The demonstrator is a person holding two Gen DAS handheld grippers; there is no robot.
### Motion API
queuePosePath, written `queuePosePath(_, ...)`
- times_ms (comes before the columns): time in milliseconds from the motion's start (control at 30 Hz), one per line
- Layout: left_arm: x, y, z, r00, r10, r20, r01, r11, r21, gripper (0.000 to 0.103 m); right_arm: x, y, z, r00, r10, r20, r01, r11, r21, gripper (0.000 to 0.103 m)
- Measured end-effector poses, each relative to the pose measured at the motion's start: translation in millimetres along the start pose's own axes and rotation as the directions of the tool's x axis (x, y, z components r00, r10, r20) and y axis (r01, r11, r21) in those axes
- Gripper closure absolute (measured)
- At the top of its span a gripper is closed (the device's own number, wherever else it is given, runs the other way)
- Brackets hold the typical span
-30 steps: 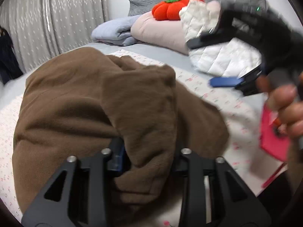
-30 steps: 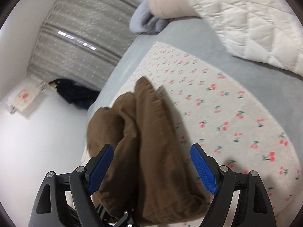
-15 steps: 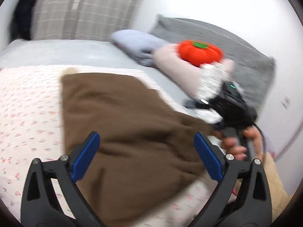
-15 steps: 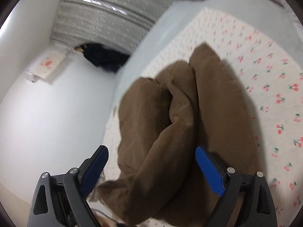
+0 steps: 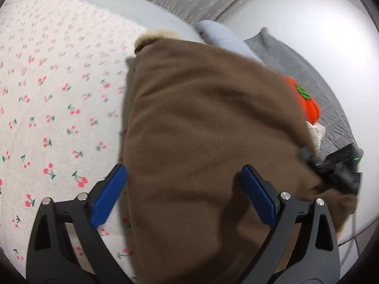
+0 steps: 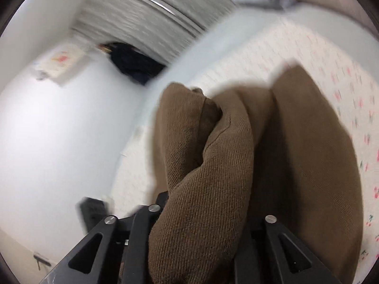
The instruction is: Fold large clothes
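Brown garment draped over cherry-print bed.
Left gripper spread wide; right gripper pinching garment fold, seen only from right wrist.

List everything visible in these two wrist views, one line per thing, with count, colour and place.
brown garment: one, brown with a cream fleecy edge, draped over the bed.
cherry-print sheet: one, white with red cherries, under the garment.
pumpkin cushion: one, orange with green top, by the headboard.
grey headboard: one, far right.
blue-grey pillow: one, past the garment.
curtain: one, grey, back wall.
dark clothing: one, black, below the curtain.
left gripper: black with blue pads, jaws open over the garment.
right gripper: black, jaws shut on bunched garment.
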State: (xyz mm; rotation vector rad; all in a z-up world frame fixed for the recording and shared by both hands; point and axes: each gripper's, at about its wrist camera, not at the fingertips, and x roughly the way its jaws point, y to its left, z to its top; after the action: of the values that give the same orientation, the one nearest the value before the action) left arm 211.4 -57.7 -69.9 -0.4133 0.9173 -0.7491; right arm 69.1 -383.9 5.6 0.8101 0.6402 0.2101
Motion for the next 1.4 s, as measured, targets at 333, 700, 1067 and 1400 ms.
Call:
queuePosePath(333, 9.4, -59.6, -56.3, 0.997, 0.058, -0.042, -0.042, 0.950, 0.309, 0.006, -64.0, -77.8, -24.1, 0.992, -0.123, 0.015, 0.121, 0.990, 0.066, 0.073)
queuePosePath(700, 6.0, -52.9, -58.4, 0.995, 0.096, -0.032, -0.083, 0.955, 0.284, 0.006, -113.2, -69.8, -45.8, 0.994, -0.076, 0.085, 0.071, 0.996, 0.060, 0.030)
queuePosePath(1067, 8.7, -59.6, -57.5, 0.992, 0.124, -0.027, -0.110, 0.945, 0.308, 0.006, -65.9, -51.7, -68.2, 0.976, -0.126, -0.179, 0.103, 0.986, -0.131, 0.028)
queuePosePath(1400, -2.4, -69.0, -57.7, 0.988, 0.154, 0.030, -0.155, 0.920, 0.360, 0.006, -65.4, -75.2, -74.9, 0.964, -0.167, -0.205, 0.140, 0.980, -0.143, 0.046)
